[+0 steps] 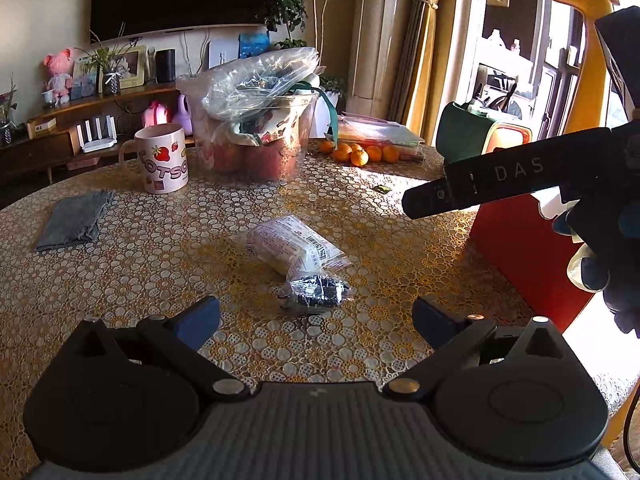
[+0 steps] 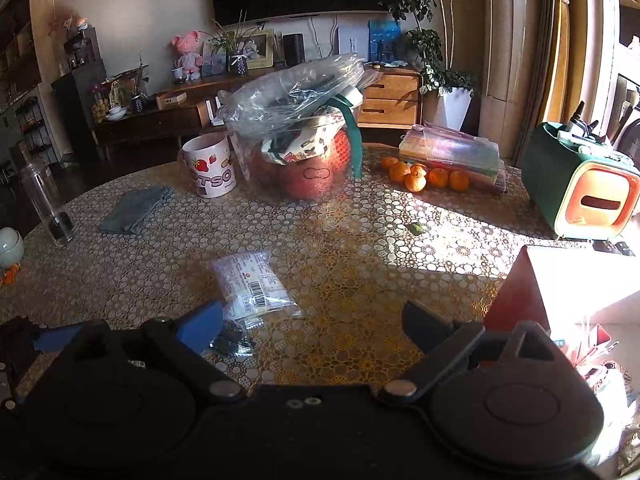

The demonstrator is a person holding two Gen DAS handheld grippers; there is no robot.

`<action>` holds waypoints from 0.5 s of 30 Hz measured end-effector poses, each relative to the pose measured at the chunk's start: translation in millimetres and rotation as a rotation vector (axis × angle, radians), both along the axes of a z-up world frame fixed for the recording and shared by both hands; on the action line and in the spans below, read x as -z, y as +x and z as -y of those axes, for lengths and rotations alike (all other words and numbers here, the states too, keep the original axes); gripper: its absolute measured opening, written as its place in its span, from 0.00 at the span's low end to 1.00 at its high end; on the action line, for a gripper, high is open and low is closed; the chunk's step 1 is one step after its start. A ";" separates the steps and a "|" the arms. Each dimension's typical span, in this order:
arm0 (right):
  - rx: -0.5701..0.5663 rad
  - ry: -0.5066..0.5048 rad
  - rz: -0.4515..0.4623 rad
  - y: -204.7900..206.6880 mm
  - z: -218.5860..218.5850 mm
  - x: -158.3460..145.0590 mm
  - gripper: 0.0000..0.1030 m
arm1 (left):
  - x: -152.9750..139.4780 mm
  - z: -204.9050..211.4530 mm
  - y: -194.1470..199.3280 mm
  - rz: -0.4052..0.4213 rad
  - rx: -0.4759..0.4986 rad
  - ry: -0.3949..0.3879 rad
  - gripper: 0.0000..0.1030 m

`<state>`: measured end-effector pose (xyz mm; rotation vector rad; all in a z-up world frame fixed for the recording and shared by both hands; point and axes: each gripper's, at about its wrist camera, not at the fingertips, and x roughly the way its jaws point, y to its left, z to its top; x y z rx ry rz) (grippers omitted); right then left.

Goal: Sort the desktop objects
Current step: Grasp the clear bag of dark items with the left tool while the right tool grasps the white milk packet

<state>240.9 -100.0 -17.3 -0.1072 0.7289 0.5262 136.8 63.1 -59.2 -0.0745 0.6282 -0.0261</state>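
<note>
A white printed plastic packet (image 1: 294, 246) (image 2: 253, 284) lies mid-table, with a small clear bag of black parts (image 1: 316, 294) (image 2: 232, 340) touching its near end. My left gripper (image 1: 316, 320) hovers open just short of the small bag, nothing between its blue pads. My right gripper (image 2: 312, 326) is also open and empty, and both packets sit by its left finger. In the left wrist view the right gripper's black body (image 1: 500, 180) comes in from the right in a gloved hand (image 1: 608, 264). A red box (image 1: 524, 256) (image 2: 560, 280) stands at the right.
Behind stand a clear tub (image 1: 256, 136) (image 2: 300, 152) stuffed with bags, a strawberry mug (image 1: 162, 158) (image 2: 210, 166), a folded grey cloth (image 1: 76, 220) (image 2: 136, 210), several oranges (image 1: 360, 154) (image 2: 424, 178), and a green-and-orange case (image 2: 584, 188). A clear bottle (image 2: 46, 200) stands at the left edge.
</note>
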 end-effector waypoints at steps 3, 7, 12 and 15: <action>-0.016 -0.008 -0.016 8.9 -11.6 6.1 0.94 | 6.5 -3.7 7.2 -0.007 -0.009 -0.003 1.00; -0.040 -0.020 -0.026 18.4 -25.9 12.7 0.94 | 15.6 -8.1 17.1 -0.017 -0.020 -0.006 1.00; -0.081 -0.040 -0.036 32.6 -46.2 22.2 0.94 | 27.3 -8.6 29.2 -0.029 -0.015 -0.014 1.00; -0.103 -0.058 -0.050 43.6 -60.6 31.1 0.93 | 33.5 -4.5 36.7 -0.025 -0.007 -0.002 1.00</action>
